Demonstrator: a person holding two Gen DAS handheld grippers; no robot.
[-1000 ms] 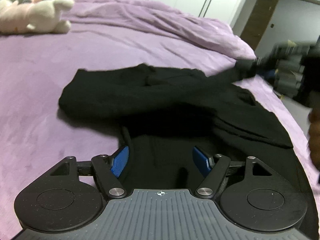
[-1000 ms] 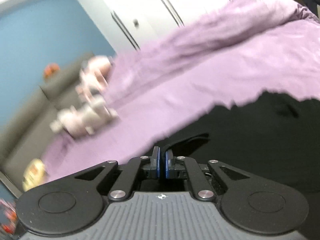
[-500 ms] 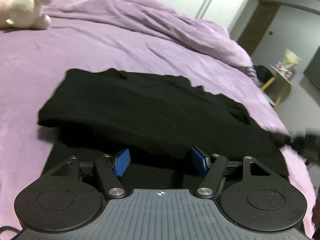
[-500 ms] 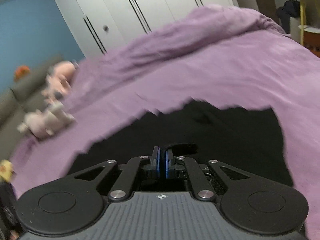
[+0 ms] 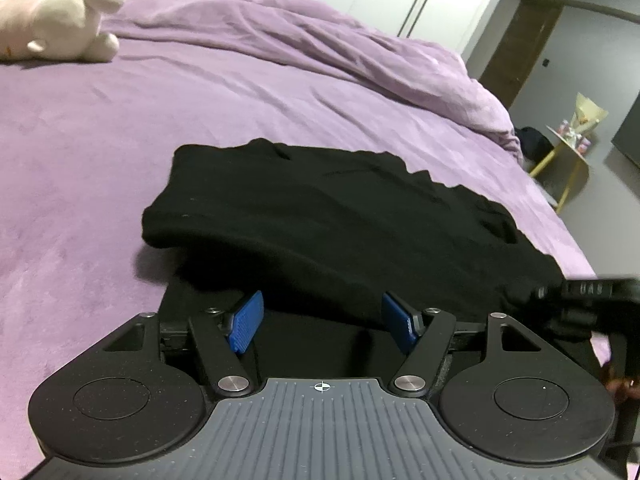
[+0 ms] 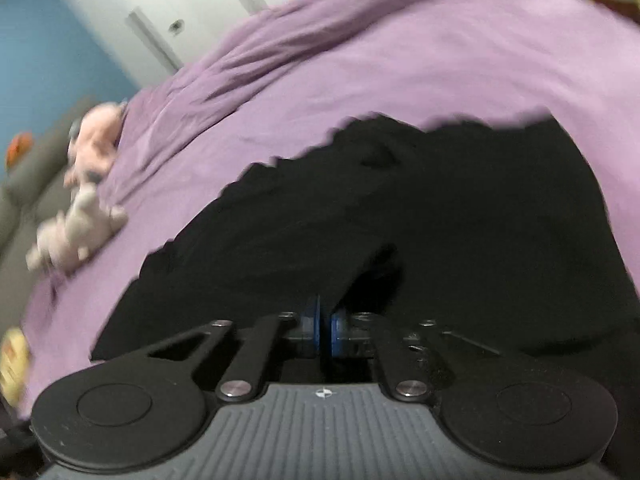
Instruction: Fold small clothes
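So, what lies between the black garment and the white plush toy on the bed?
Only bare purple bedcover lies between the black garment and the white plush toy; the left wrist view shows this clearly.

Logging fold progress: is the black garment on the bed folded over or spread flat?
Folded over: the black garment has an upper layer doubled over a lower one, its rounded edge lifted above the left gripper.

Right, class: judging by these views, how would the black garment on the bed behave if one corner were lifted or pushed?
The black garment is probably floppy: its folded top layer sags over the one beneath. Pinched in the right tongs, a raised fold drapes away in a limp ridge, so it looks light. Pushed, it would likely bunch rather than slide on the purple bedcover.
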